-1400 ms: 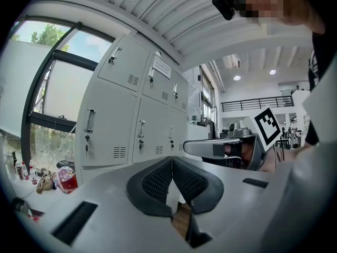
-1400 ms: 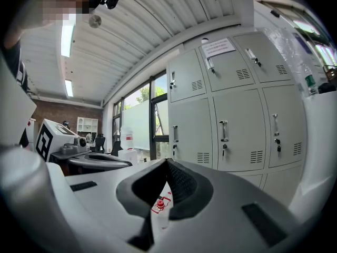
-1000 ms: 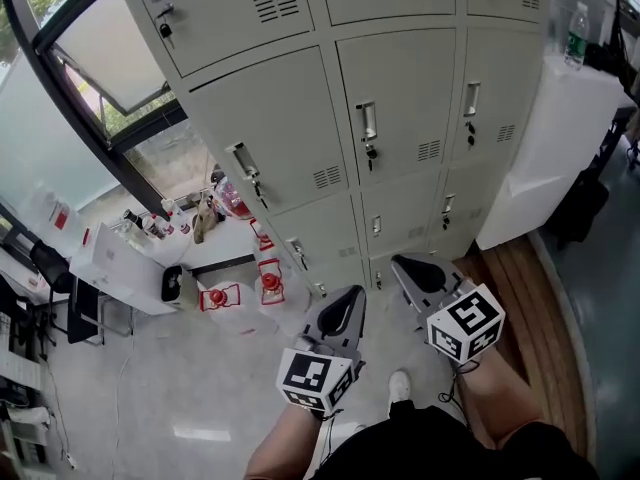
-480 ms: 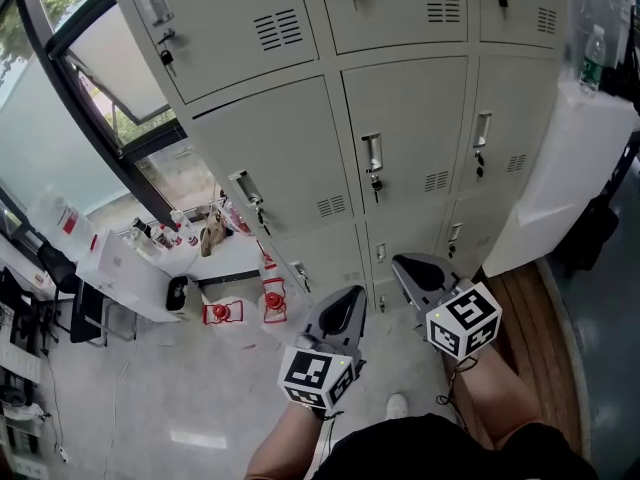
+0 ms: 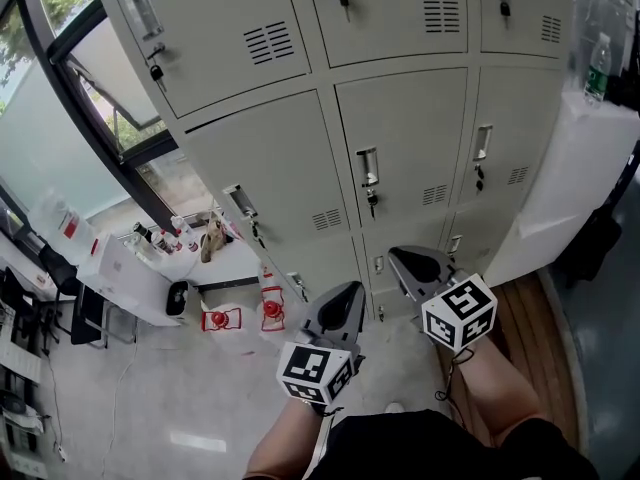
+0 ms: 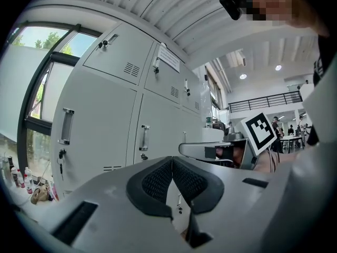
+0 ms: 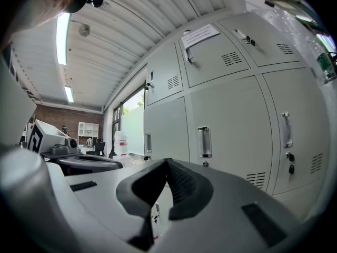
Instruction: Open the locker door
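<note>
At far left, a dark-framed window [image 5: 95, 118] stands above a low white table [image 5: 125, 268] crowded with small bottles. Two red-and-white containers [image 5: 222, 320] sit on the pale floor [image 5: 150, 398] at the foot of the lockers.

The left tongs [image 5: 350, 290], held low in front of the person, are closed tip to tip with nothing between them. They point up toward the bank of pale grey metal lockers [image 5: 270, 158], where every door in view is shut. Which door is the one to be opened cannot be told.

The nearest candidate is the centre middle-row locker door [image 5: 410, 138], with an upright chrome handle [image 5: 368, 166] and a small key [image 5: 372, 203] hanging under it. It stands ahead of and above both tongs, well apart from them, and neither touches it. In the head view the handle sits in line with the gap between the two pairs of tongs.

The right tongs [image 5: 397, 255], just right of the left pair and at about the same height, are likewise closed on nothing, with their padded tips meeting. They face the lower lockers beneath that centre door.

At far right, a tall white table [image 5: 560, 198] abuts the lockers and carries a clear plastic bottle with a green label [image 5: 597, 68]. A strip of brown wooden flooring [image 5: 530, 318] runs below it.
</note>
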